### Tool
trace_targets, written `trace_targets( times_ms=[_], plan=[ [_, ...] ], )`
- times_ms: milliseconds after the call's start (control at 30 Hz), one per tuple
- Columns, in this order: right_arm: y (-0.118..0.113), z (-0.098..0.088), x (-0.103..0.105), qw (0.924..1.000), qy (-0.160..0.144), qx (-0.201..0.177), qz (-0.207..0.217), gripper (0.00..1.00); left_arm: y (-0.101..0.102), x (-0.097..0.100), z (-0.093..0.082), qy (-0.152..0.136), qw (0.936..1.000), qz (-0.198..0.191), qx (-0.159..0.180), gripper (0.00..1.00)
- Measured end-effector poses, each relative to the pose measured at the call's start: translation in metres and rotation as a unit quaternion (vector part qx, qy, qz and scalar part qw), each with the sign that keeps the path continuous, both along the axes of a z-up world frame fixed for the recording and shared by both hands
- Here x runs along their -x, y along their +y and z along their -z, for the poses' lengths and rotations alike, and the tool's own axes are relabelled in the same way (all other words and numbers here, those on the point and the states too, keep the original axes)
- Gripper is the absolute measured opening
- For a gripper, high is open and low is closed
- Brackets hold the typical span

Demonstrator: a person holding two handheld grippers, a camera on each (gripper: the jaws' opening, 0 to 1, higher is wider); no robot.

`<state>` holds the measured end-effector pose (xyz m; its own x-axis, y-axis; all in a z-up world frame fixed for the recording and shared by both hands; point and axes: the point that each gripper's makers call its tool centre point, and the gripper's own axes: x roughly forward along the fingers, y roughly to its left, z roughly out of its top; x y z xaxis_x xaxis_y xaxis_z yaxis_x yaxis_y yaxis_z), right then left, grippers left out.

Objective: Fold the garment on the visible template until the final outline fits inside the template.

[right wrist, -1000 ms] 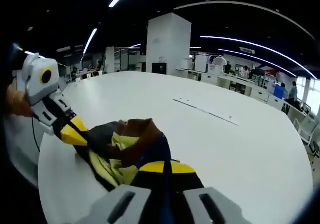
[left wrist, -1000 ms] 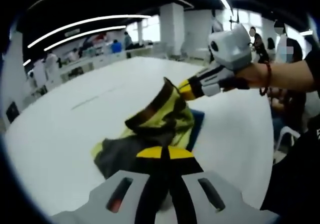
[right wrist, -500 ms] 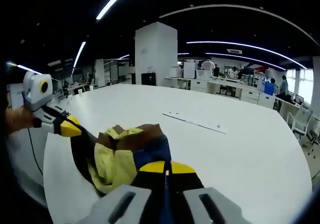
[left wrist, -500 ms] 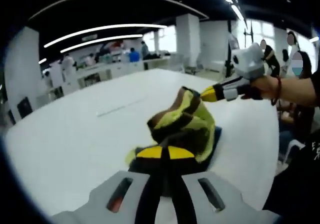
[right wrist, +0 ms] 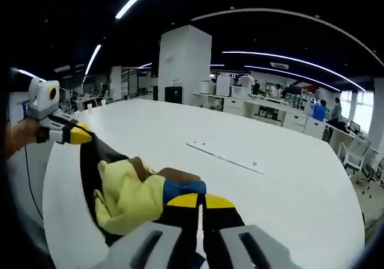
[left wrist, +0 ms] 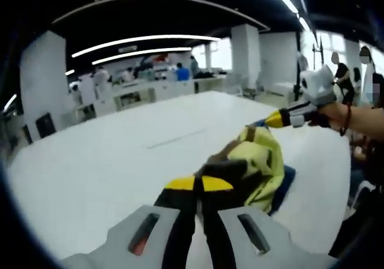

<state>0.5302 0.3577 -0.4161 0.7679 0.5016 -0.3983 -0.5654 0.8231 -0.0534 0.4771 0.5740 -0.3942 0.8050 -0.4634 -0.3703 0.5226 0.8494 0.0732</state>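
Observation:
A multicoloured garment (left wrist: 255, 164) in yellow, brown, black and blue hangs stretched between my two grippers above the white table (left wrist: 108, 161). My left gripper (left wrist: 198, 184) is shut on a dark edge of the cloth at the bottom of the left gripper view. In that view my right gripper (left wrist: 268, 122) holds the far yellow end at the right. In the right gripper view the garment (right wrist: 129, 191) bunches in front of my right gripper (right wrist: 200, 200), which is shut on its blue and black part. My left gripper (right wrist: 84, 135) grips the dark end at the left there.
A thin line marking (right wrist: 225, 157) runs across the white table (right wrist: 270, 191). A white pillar (right wrist: 183, 62) and desks with people stand behind the table. A person's hand (left wrist: 354, 116) holds the right gripper; other people stand at the far right.
Both grippers have lifted and moved apart, drawing the garment out between them. More of the yellow side now faces the cameras, and the cloth is off the table.

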Motion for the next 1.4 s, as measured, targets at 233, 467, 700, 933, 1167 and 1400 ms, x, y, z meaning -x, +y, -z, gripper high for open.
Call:
trace_targets(
  times_ms=[233, 467, 700, 933, 1167, 1400],
  plan=[
    [-0.01, -0.006, -0.028, 0.9992, 0.006, -0.02, 0.035, 0.0, 0.017, -0.027, -0.009, -0.01, 0.9998, -0.018, -0.006, 0.0],
    [-0.019, -0.002, -0.054, 0.9966, 0.012, -0.036, 0.073, 0.0, 0.028, -0.056, -0.003, -0.007, 0.9988, -0.049, 0.007, 0.0],
    [-0.017, 0.008, -0.076, 0.9934, 0.027, -0.055, 0.098, 0.0, 0.029, -0.083, 0.013, 0.003, 0.9974, -0.069, 0.021, 0.0],
    [-0.016, 0.03, -0.095, 0.9882, 0.054, -0.075, 0.123, 0.0, 0.028, -0.102, 0.035, 0.023, 0.9963, -0.079, 0.025, 0.0],
    [-0.015, 0.065, -0.102, 0.984, 0.091, -0.064, 0.139, 0.0, 0.031, -0.114, 0.062, 0.053, 0.9941, -0.093, 0.02, 0.0],
    [-0.017, 0.088, -0.1, 0.9815, 0.118, -0.042, 0.145, 0.0, 0.032, -0.114, 0.086, 0.081, 0.9923, -0.093, -0.006, 0.0]
  ],
)
